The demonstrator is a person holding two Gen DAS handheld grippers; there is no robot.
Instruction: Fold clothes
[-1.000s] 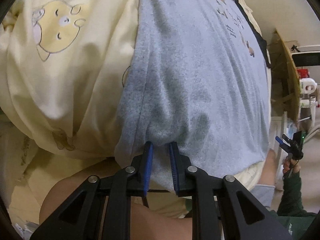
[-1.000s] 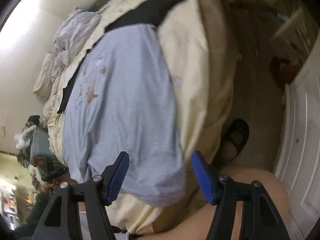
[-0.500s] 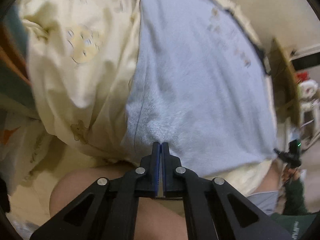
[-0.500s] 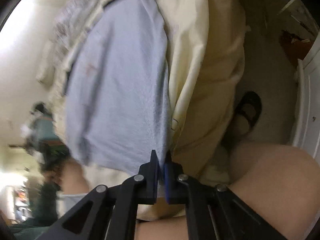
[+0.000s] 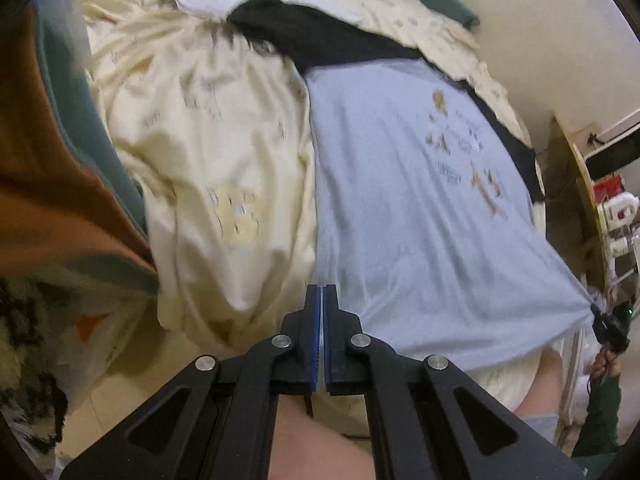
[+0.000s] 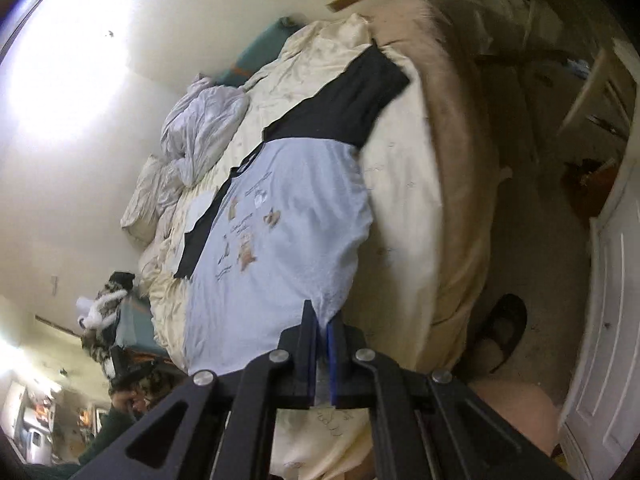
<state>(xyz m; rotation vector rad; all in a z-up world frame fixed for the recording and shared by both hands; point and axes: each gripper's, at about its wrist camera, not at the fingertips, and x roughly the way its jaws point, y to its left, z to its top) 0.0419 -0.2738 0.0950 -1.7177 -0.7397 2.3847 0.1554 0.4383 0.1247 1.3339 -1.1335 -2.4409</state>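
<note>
Left wrist view: left gripper has its blue-padded jaws pressed together on the near hem of the pale blue T-shirt, pinching one bottom corner. The shirt lies spread over a cream bedspread, its brown printed figures toward 1 o'clock and its black sleeves toward 12 o'clock. The fabric is drawn taut toward 3 o'clock, where the right gripper clamps the other bottom corner, held by a hand in a dark green sleeve. A bare knee shows at 6 o'clock under the tool; orange and teal cloth fills 9 o'clock. Right wrist view: right gripper has its jaws closed to a thin gap with the shirt hem nipped between the pads. The shirt runs from the tool toward 11 o'clock across the bed, black sleeve at 12 o'clock. A crumpled white garment lies at 10 o'clock near the wall. The left gripper appears at 8 o'clock at the shirt's far corner; too dark to tell its jaws here. A black slipper is on the floor at 3 to 4 o'clock beside a white door.
</note>
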